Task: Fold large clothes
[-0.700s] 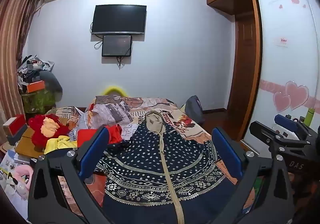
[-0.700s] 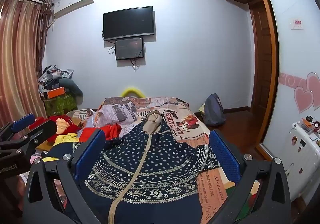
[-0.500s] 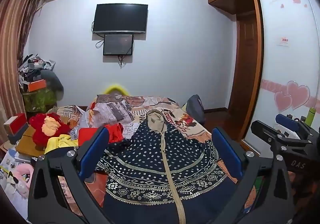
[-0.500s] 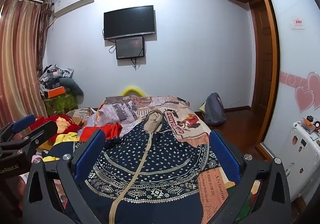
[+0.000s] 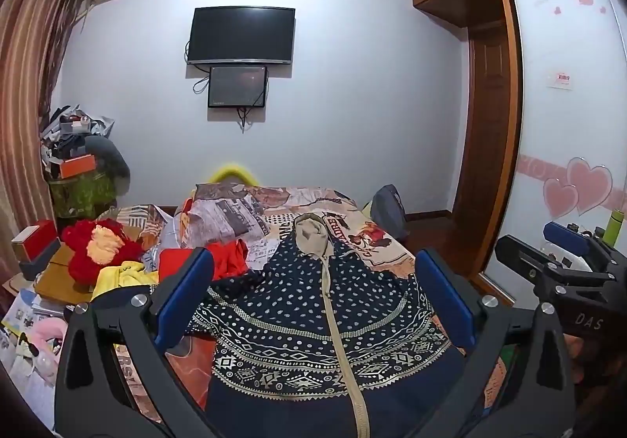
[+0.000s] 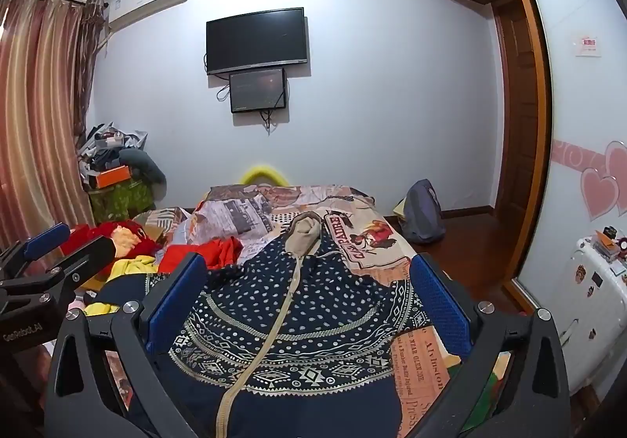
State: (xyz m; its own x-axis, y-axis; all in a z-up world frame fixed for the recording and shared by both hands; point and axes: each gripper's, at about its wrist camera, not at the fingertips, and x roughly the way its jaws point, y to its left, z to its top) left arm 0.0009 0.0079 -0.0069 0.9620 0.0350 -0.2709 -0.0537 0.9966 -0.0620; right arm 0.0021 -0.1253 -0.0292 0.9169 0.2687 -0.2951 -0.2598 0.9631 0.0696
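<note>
A large navy garment (image 5: 309,312) (image 6: 298,320) with white dots, patterned bands and a beige zip strip lies spread on the bed, its beige hood (image 5: 311,234) at the far end. My left gripper (image 5: 313,301) hovers above its near part, blue pads wide apart, nothing between them. My right gripper (image 6: 307,301) stands open the same way over the garment, a little to the right. Each gripper shows at the edge of the other's view: the right gripper (image 5: 564,265) and the left gripper (image 6: 51,261).
A printed bedspread (image 6: 364,238) covers the bed. Red clothes (image 5: 223,261), a yellow cloth (image 5: 121,275) and a red plush toy (image 5: 98,246) crowd the left side. A grey backpack (image 6: 425,218) sits on the floor at right, a white appliance (image 6: 591,304) nearer right.
Both views have drifted slightly, with the room sitting a little higher in the frames. The garment has not moved and both grippers stay open.
</note>
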